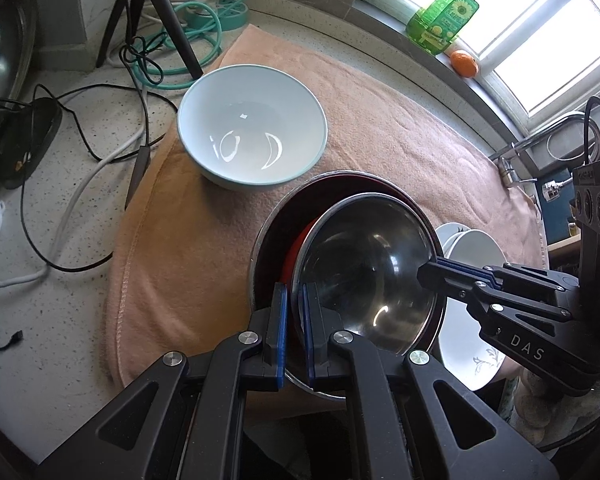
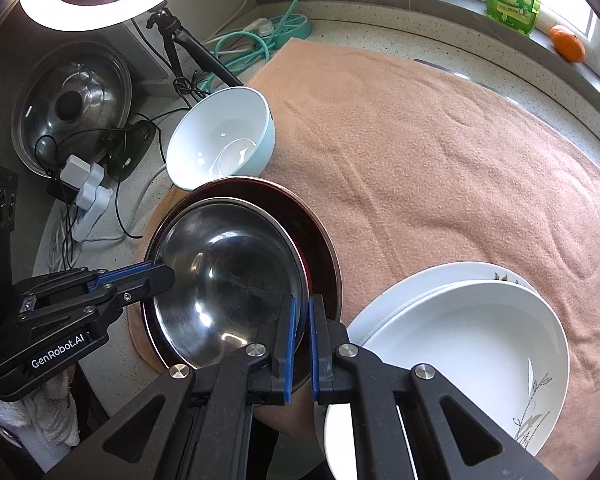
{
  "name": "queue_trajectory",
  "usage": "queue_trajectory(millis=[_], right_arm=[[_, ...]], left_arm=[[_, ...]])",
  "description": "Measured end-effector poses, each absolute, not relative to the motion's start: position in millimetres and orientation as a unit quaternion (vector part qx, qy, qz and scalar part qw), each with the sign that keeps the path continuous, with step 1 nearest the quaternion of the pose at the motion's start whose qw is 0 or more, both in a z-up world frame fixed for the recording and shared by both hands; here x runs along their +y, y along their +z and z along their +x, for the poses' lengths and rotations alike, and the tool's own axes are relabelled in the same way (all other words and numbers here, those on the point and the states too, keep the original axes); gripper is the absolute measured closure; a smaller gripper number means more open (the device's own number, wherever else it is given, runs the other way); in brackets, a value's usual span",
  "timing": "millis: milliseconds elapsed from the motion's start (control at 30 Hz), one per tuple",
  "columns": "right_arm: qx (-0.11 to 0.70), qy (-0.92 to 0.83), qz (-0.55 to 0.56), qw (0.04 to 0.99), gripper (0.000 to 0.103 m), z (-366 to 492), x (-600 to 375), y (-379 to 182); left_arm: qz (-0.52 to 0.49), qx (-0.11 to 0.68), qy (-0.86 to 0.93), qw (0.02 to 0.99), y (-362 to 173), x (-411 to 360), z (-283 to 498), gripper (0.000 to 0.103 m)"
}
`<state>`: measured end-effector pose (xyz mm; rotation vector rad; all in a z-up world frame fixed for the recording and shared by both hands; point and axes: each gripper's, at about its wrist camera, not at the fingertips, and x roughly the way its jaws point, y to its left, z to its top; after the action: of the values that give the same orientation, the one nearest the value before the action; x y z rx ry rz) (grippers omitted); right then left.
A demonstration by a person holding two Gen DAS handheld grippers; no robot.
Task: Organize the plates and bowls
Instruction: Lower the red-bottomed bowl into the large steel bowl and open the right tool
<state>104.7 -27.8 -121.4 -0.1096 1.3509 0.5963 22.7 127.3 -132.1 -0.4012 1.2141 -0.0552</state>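
Note:
A shiny steel bowl rests tilted inside a larger steel basin with a dark red inside, on a peach towel. My left gripper is shut on the bowl's rim on one side. On the opposite side of the rim, my right gripper is shut as well. A pale blue bowl stands empty just beyond the basin. Two stacked white plates with a leaf print lie to the right of it.
Black tripod legs, a teal power strip and loose cables crowd the counter left of the towel. A glass pot lid leans by a ring light. A green bottle and an orange sit on the windowsill.

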Motion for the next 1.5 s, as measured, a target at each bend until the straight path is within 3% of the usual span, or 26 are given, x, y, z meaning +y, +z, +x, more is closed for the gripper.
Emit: queue_trajectory(millis=[1500], right_arm=[[0.632, 0.288, -0.066, 0.716, 0.09, 96, -24, -120]], left_arm=[[-0.183, 0.566, -0.028, 0.803, -132, 130, 38, 0.094]])
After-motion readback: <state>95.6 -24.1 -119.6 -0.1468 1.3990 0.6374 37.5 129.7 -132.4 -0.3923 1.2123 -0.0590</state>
